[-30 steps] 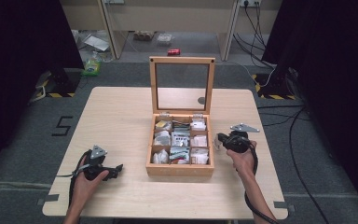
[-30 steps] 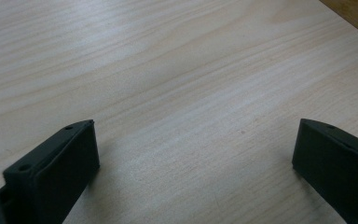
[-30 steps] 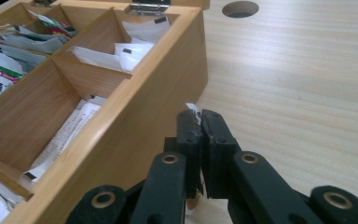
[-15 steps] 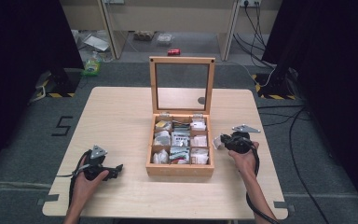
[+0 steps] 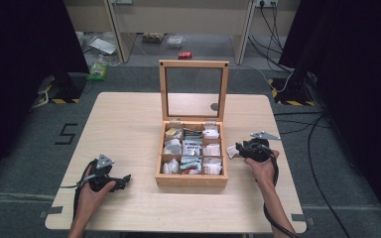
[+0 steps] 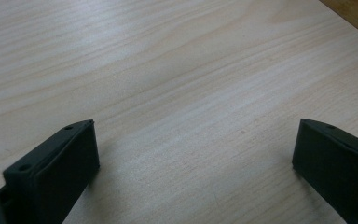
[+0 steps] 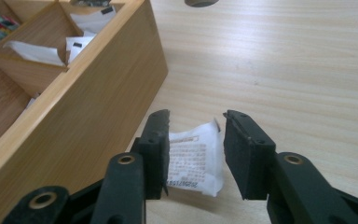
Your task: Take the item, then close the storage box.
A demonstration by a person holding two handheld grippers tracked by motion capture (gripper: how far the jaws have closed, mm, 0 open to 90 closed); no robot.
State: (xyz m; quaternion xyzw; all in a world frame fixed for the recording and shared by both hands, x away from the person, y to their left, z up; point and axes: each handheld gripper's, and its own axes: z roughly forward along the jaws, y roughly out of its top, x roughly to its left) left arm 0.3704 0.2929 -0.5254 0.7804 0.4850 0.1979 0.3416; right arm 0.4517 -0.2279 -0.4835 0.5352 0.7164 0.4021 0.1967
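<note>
Lying flat on the pale wooden surface (image 7: 284,70) just right of the open wooden compartment box (image 7: 74,107), small white printed paper sachet (image 7: 193,156) loose between the just-opened jaws of the right hand-held gripper (image 7: 196,126), far from the idle, open left hand-held gripper (image 5: 121,179).

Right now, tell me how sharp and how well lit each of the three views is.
High view: the table is evenly lit, its surroundings fall into darkness, and the wooden box contents are soft. Left gripper view: wood grain is sharp, with a soft shadow under the left claw. Right gripper view: the right claw has just been opening, and the white packet print is slightly blurred.
</note>
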